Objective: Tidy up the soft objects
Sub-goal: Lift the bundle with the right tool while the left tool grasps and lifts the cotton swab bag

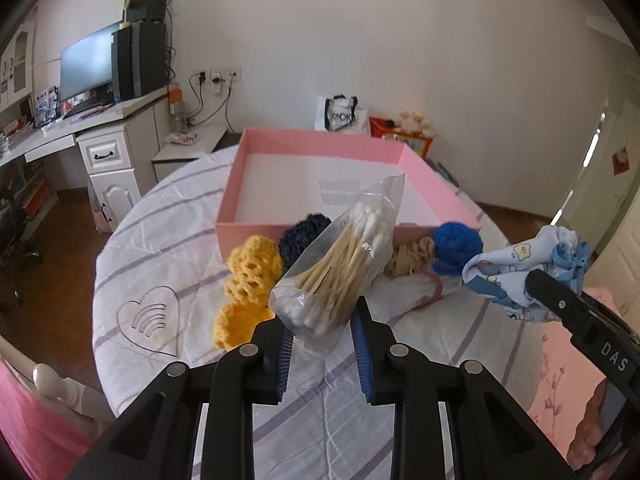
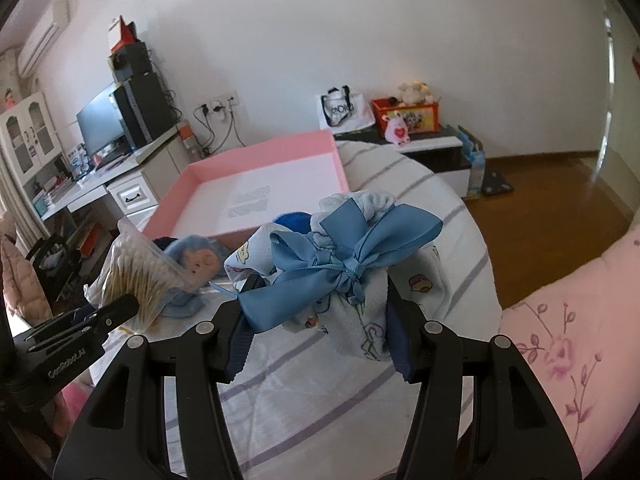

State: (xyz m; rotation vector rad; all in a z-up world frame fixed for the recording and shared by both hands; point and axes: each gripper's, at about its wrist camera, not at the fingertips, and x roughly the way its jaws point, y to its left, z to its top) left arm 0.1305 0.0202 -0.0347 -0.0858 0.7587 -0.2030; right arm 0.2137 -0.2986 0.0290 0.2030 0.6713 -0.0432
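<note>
From my remote seat I saw the bed [image 1: 160,240] under its white sheet with lilac stripes filling most of both views, and on it, toward the far side, the pink box [image 1: 320,144] lying open with a bare white floor. Just in front of the box's near wall sat a row of soft things: two yellow crocheted pieces [image 1: 252,276], a navy one [image 1: 300,236], a beige one [image 1: 412,256] and a bright blue one [image 1: 456,244]. My left gripper [image 1: 322,344] had its blue pads nearly closed on the lower end of a clear bag of cotton swabs [image 1: 344,256], which stood tilted up off the sheet and hid part of that row. My right gripper [image 2: 316,332] stood about half open, clamped on a bundle of pale blue printed cloth [image 2: 372,320] tied with a blue satin bow [image 2: 344,264], held above the sheet, near the box's front corner. In the right view a small blue plush figure with a face [image 2: 196,260] lay just behind the swab bag. Beyond the bed I made out a desk with a monitor [image 1: 86,64] and a red toy box [image 2: 404,114] by the wall.
</note>
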